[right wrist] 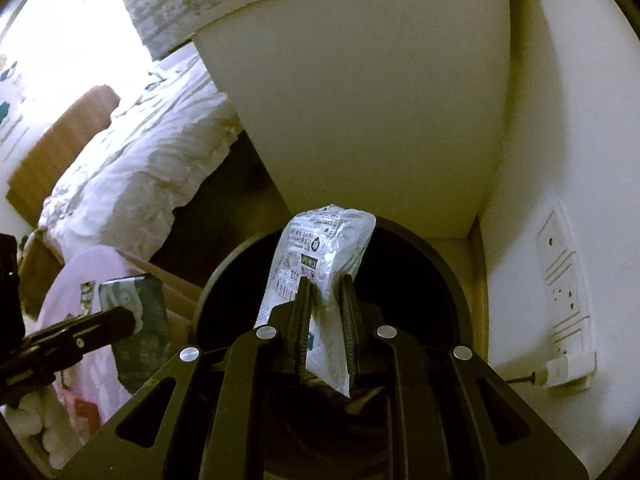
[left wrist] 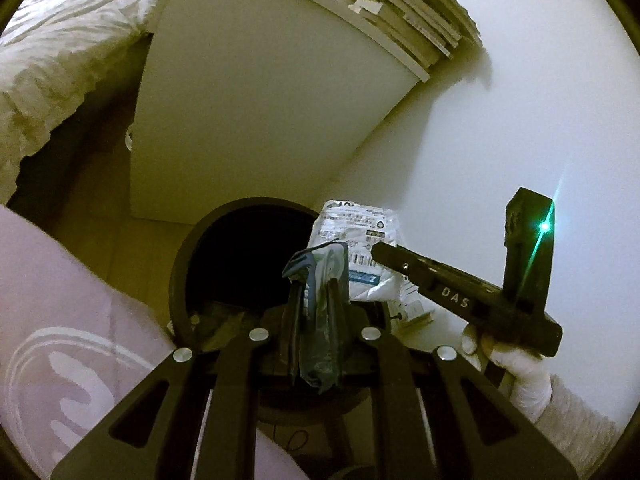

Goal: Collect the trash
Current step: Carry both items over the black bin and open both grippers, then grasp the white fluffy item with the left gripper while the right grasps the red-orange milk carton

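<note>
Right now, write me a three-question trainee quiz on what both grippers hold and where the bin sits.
1. True or false: the left gripper is shut on a dark wrapper.
2. What does the right gripper hold? A) a white printed packet B) a glass bottle C) a spoon
3. Fill in: both items hang over the open mouth of the dark round ____.

Key
1. True.
2. A, the white printed packet.
3. Bin, standing on the floor beside the white wall.
</note>
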The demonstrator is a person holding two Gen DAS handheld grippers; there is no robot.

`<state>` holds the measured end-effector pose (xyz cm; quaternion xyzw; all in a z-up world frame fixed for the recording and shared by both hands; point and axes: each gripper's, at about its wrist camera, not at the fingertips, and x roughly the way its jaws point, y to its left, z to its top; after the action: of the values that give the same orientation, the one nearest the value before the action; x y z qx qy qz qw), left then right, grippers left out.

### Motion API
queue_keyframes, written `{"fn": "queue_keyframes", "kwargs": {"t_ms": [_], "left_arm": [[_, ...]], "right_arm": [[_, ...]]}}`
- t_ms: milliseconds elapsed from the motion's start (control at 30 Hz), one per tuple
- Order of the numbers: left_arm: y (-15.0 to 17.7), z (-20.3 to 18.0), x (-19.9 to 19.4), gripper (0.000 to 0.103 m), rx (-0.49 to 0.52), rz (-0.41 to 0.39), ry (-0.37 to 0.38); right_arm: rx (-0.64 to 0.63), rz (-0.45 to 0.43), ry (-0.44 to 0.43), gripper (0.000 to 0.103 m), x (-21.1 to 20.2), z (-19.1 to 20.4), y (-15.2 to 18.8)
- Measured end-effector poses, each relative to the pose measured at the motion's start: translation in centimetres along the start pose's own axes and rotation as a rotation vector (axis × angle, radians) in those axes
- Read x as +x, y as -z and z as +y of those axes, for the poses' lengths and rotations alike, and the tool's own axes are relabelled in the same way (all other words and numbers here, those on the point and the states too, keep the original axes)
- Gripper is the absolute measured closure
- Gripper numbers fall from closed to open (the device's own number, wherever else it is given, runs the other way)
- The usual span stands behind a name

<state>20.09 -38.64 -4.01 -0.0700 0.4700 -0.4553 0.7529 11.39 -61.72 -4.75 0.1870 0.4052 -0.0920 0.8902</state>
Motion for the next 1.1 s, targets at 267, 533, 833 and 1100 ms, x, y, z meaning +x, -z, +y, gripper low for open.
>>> {"fn": "queue_keyframes", "kwargs": {"t_ms": [267,533,833,1100], "left_arm": [[-0.3,-1.2,0.4,0.034,0.051,0.000,-0.030],[0.7,-1.1,-2.8,0.030,0.029,-0.030,-0.040],[5.4,1.4,-11.9,0.026,-0.048,-0.149,-0.119],[12.3,6.5,-23.7,0.026,-0.135,-0.298,-0.284]], "right_arm": [[0.022,-0.011,0.012,0.062,-0.4,-0.5,-0.2],[-0.002,-0.019,-0.043,0.062,-1.3,1.3,0.2],[-0.126,0.000,-0.188,0.046,-3.4,8.9,1.8],[-0.344,0.122,-0.396,0.031,-4.7,19.8,5.7]]}}
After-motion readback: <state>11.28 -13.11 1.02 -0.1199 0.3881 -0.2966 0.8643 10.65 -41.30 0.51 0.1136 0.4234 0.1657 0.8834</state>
